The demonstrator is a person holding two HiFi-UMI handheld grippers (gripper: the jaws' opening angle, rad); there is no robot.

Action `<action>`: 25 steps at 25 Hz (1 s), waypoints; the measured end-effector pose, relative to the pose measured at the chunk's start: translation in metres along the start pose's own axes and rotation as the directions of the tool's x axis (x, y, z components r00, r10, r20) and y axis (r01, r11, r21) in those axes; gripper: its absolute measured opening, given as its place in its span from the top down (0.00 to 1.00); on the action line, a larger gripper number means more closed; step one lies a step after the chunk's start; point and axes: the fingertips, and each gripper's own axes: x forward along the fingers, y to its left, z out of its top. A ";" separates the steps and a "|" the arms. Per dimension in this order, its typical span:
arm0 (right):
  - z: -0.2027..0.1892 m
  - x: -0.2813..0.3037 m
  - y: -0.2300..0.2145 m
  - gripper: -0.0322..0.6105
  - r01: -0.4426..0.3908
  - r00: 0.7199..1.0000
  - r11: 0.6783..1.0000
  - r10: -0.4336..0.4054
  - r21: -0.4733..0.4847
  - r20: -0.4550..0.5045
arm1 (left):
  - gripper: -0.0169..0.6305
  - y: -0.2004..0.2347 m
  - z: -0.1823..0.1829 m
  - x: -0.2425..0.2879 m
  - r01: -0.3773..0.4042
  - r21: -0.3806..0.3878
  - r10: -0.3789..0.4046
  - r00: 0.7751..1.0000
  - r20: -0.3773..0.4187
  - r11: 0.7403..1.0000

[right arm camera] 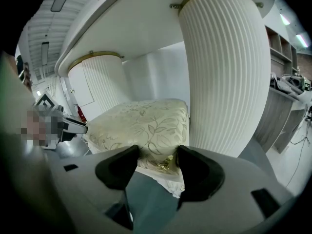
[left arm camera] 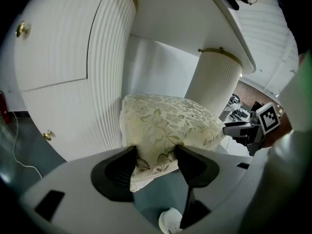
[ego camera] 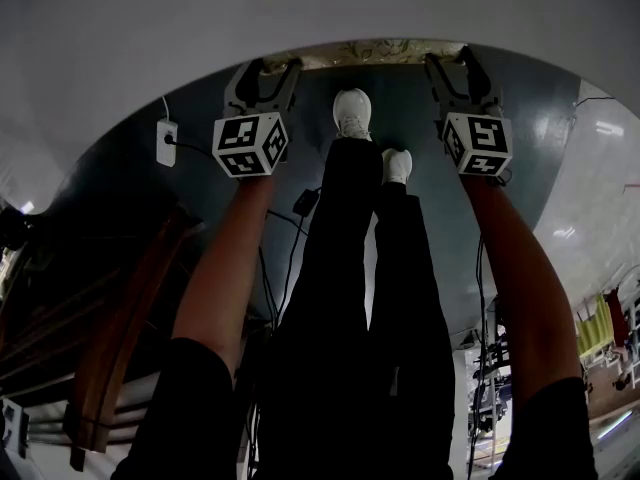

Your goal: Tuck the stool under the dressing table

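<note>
The stool (left arm camera: pixel 165 126) has a cream cushion with a leaf pattern and stands between the dressing table's two white fluted legs (left arm camera: pixel 109 67) (left arm camera: pixel 214 82), below its top. My left gripper (left arm camera: pixel 156 162) is shut on the cushion's near left corner. My right gripper (right arm camera: pixel 157 162) is shut on the near right corner of the stool (right arm camera: pixel 141 123), beside the right leg (right arm camera: pixel 224 72). In the head view only a thin strip of the stool (ego camera: pixel 370 53) shows under the table's white edge (ego camera: pixel 150 38), with the left gripper (ego camera: pixel 262 73) and the right gripper (ego camera: pixel 455 68) at its ends.
The person's white shoes (ego camera: pixel 352 113) stand on the dark floor between the grippers. A white power socket (ego camera: pixel 166 140) with cables lies at the left, a wooden frame (ego camera: pixel 120 338) nearer. A cabinet door with brass knobs (left arm camera: pixel 22 29) flanks the left leg. Shelves (right arm camera: pixel 282 48) stand at the right.
</note>
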 end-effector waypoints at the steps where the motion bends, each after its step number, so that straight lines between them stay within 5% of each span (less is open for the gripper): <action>1: 0.000 0.000 0.000 0.54 -0.006 1.000 1.000 0.006 -0.006 -0.001 | 0.55 0.000 0.000 0.000 0.004 0.003 -0.004 1.000 0.003 1.000; 9: 0.034 -0.042 0.010 0.54 -0.028 0.999 0.999 0.027 -0.024 -0.023 | 0.54 -0.013 0.015 -0.041 0.004 0.042 -0.004 1.000 -0.008 0.999; 17: 0.146 -0.152 0.016 0.54 -0.086 0.995 0.996 0.084 0.025 0.055 | 0.54 -0.084 0.120 -0.138 -0.039 -0.036 0.043 0.993 0.109 0.999; 25: 0.295 -0.369 0.136 0.54 -0.133 0.978 0.990 0.124 0.039 0.167 | 0.54 -0.218 0.202 -0.358 0.125 -0.012 -0.121 0.979 0.166 0.992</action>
